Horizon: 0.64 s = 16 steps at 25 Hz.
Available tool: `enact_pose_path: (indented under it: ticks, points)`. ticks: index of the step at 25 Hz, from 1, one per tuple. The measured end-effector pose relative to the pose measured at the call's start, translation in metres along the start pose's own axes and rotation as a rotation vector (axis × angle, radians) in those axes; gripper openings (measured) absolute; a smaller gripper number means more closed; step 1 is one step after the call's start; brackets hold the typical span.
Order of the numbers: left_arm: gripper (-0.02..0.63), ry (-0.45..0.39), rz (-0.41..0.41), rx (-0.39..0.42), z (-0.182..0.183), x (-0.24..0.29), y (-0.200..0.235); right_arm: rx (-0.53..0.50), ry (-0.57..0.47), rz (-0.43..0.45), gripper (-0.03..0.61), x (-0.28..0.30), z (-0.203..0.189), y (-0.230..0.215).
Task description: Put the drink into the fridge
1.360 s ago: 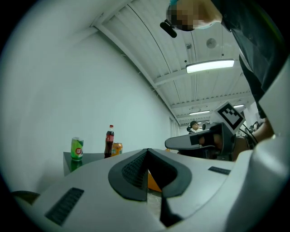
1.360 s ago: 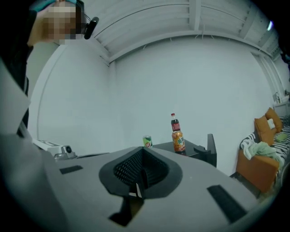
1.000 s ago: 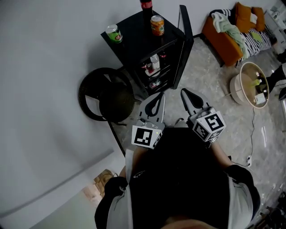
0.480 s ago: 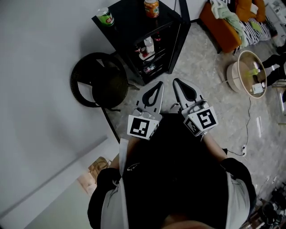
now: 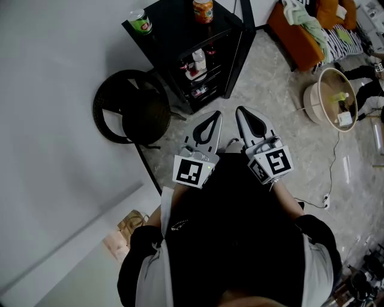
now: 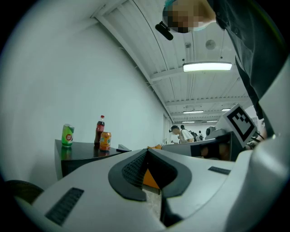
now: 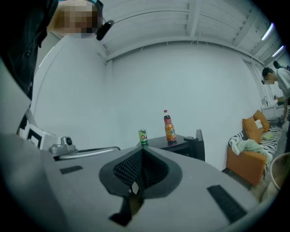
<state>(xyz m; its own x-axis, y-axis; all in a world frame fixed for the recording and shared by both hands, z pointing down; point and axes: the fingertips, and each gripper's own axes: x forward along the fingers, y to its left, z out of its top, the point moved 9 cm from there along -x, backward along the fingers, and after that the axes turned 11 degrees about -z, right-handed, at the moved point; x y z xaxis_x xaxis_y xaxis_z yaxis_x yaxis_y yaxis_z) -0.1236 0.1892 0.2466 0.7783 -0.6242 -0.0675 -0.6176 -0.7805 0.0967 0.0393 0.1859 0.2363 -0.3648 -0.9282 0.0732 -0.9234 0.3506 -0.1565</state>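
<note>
A black mini fridge [image 5: 180,36] stands ahead with its door [image 5: 245,27] swung open to the right. On its top are a green can [image 5: 140,21] and an orange can [image 5: 203,10]. Several bottles [image 5: 197,62] sit on its shelves. The left gripper view shows the green can [image 6: 67,135], a cola bottle [image 6: 99,130] and the orange can [image 6: 105,141] on the top. My left gripper [image 5: 208,120] and right gripper [image 5: 247,117] are held side by side in front of the fridge. Both are shut, empty and short of it.
A round black chair [image 5: 135,117] stands left of the fridge against the white wall. An orange sofa [image 5: 303,39] with clothes and a round basket [image 5: 332,99] are at the right. A cable [image 5: 333,174] trails on the tiled floor. People stand far off [image 6: 183,134].
The head view has tipped, so the fridge now sits higher in the picture and the cola bottle is out of frame. Both grippers stay shut, side by side, slightly nearer the fridge.
</note>
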Motion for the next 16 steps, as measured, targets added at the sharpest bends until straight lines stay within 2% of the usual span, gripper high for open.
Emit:
enact_pose_path:
  ticks: [16]
  points:
    - [0.009,0.0,0.025,-0.012,-0.004,-0.011,0.007,-0.016,0.02,-0.011,0.014,0.001,-0.006,0.008]
